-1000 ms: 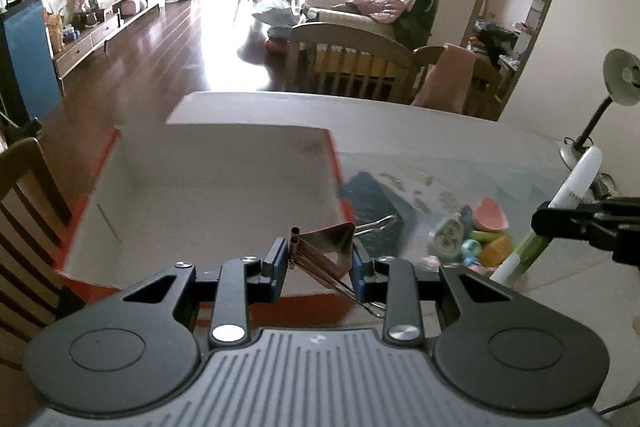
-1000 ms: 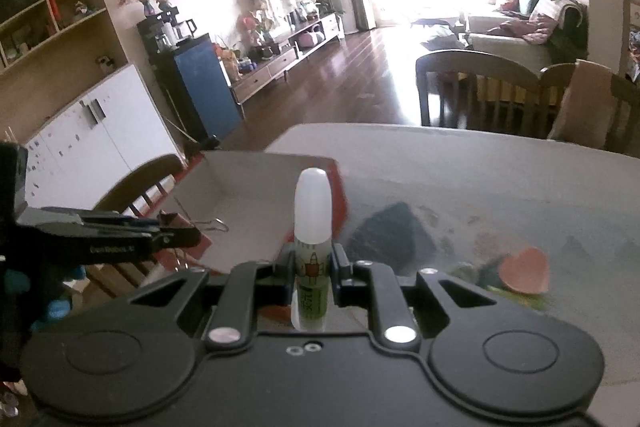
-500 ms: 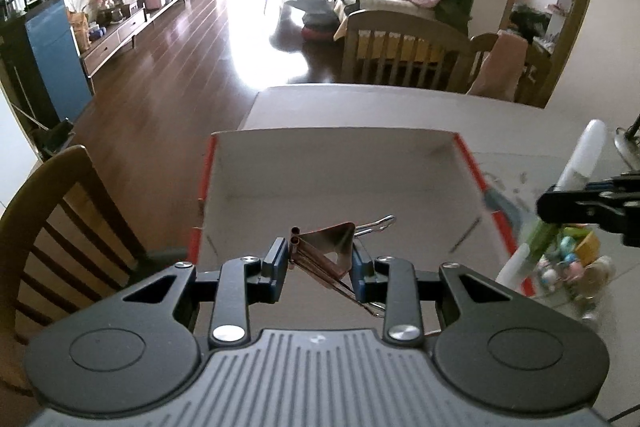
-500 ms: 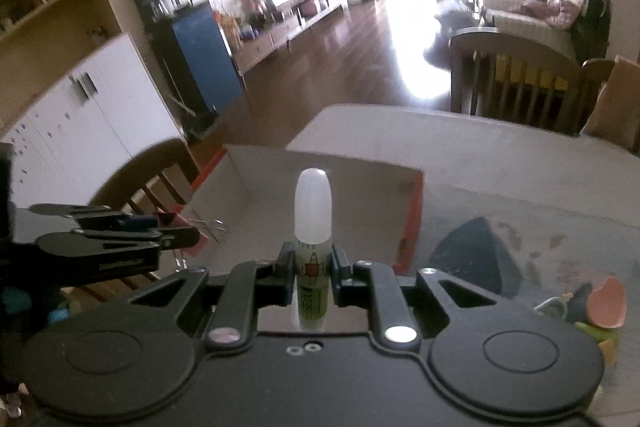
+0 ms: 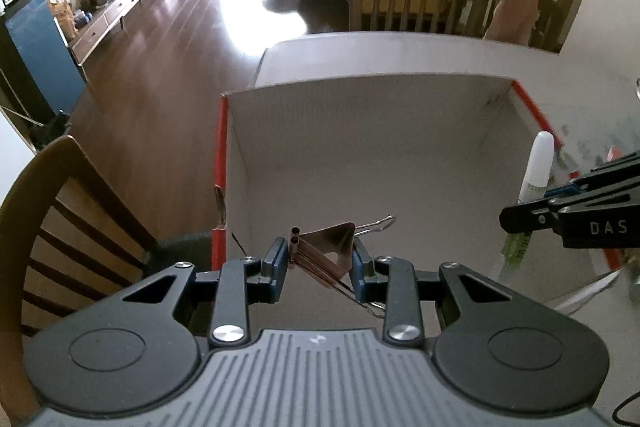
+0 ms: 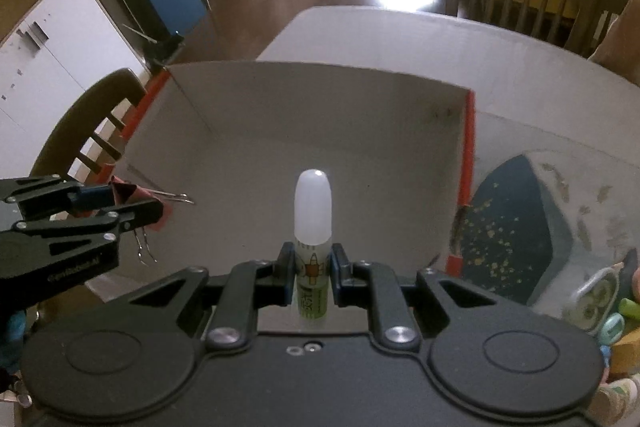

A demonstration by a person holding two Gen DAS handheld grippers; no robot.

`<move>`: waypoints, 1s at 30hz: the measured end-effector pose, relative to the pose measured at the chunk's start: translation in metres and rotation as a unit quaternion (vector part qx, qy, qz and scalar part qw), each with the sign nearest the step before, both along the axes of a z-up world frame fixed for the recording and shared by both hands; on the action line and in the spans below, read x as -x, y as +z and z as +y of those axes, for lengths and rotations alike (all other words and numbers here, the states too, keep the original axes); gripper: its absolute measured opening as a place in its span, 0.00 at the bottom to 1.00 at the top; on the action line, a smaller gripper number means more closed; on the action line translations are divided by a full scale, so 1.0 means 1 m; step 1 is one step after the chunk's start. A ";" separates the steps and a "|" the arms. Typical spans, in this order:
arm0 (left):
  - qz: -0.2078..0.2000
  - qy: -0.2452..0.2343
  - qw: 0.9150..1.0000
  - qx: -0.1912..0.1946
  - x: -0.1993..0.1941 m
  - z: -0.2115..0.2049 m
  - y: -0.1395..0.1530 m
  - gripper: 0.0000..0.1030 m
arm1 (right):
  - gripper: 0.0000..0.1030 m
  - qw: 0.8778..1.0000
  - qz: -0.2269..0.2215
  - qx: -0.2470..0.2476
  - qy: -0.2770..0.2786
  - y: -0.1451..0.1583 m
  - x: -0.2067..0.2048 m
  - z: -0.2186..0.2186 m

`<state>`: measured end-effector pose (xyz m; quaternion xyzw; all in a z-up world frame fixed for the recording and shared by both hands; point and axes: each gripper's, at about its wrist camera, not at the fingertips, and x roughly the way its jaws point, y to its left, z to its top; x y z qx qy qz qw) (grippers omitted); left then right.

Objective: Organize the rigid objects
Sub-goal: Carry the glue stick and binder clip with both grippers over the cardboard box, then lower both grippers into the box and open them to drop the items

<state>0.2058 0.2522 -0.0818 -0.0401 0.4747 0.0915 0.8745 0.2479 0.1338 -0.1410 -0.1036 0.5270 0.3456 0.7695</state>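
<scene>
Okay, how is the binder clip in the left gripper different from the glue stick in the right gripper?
The binder clip is brownish folded metal with thin wire handles; the glue stick is a smooth round tube with a translucent white cap and a green-printed label. The binder clip sits tilted between the left gripper's pads, while the glue stick stands straight along the right gripper's fingers, cap pointing forward. Both are clamped in shut jaws over the open cardboard box.

In the left wrist view, the white letters "DAS" stand on the black side of the right gripper (image 5: 516, 217), running on past the picture's edge. In the right wrist view, pale lettering on the left gripper (image 6: 160, 209) is too blurred to read, and so is the green print on the glue stick (image 6: 313, 227)
</scene>
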 end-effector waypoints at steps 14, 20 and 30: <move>0.070 -0.035 0.997 0.009 -0.024 -0.004 -0.043 0.30 | 0.16 0.998 0.019 0.051 -0.019 -0.041 -0.007 0.025; 0.090 -0.039 0.995 0.016 -0.025 -0.003 -0.055 0.30 | 0.24 0.997 0.030 0.064 -0.023 -0.053 -0.006 0.035; 0.083 -0.035 0.996 0.015 -0.026 -0.003 -0.048 0.31 | 0.37 0.998 0.030 0.048 -0.021 -0.046 0.011 0.032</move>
